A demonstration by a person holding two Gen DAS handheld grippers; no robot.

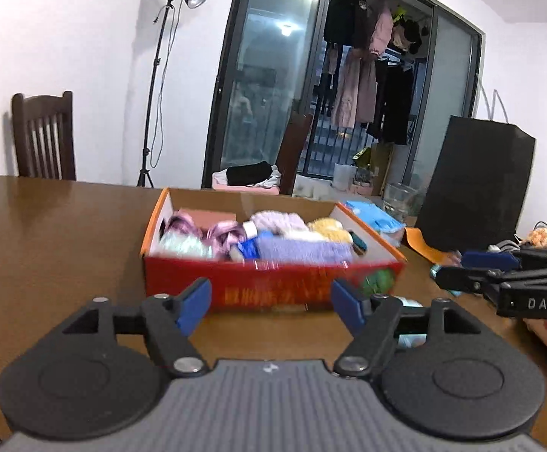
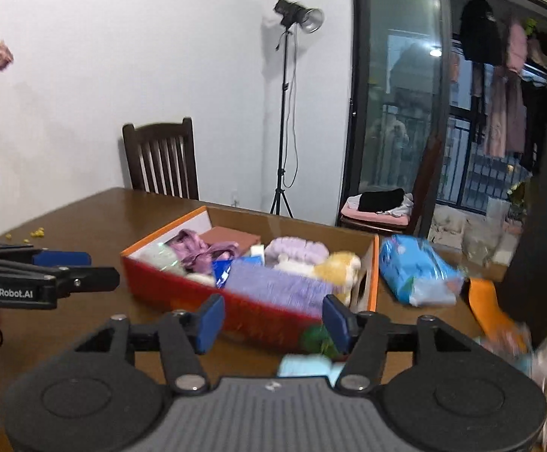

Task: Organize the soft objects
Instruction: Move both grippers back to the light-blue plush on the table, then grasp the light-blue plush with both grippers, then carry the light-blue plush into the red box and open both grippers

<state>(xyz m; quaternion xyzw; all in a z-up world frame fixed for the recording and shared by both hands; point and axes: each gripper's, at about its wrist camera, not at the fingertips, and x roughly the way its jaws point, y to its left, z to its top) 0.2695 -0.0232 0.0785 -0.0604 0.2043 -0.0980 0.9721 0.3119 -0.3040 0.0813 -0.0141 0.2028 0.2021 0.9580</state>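
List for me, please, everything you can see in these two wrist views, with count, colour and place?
box: one, red with orange rim, mid-table, open.
soft items: several, purple, pink, yellow, pale green, packed inside the box.
blue pack: one, light blue, on the table right of the box.
green item: one, green, at the box's near front corner.
black bag: one, black, standing at the table's right.
glass: one, clear, beside the bag.
table: one, brown wood.
chair: one, dark wood, behind the table.
light stand: one, black, by the wall.
left gripper: black, blue pads, open, empty.
right gripper: same, open, empty.
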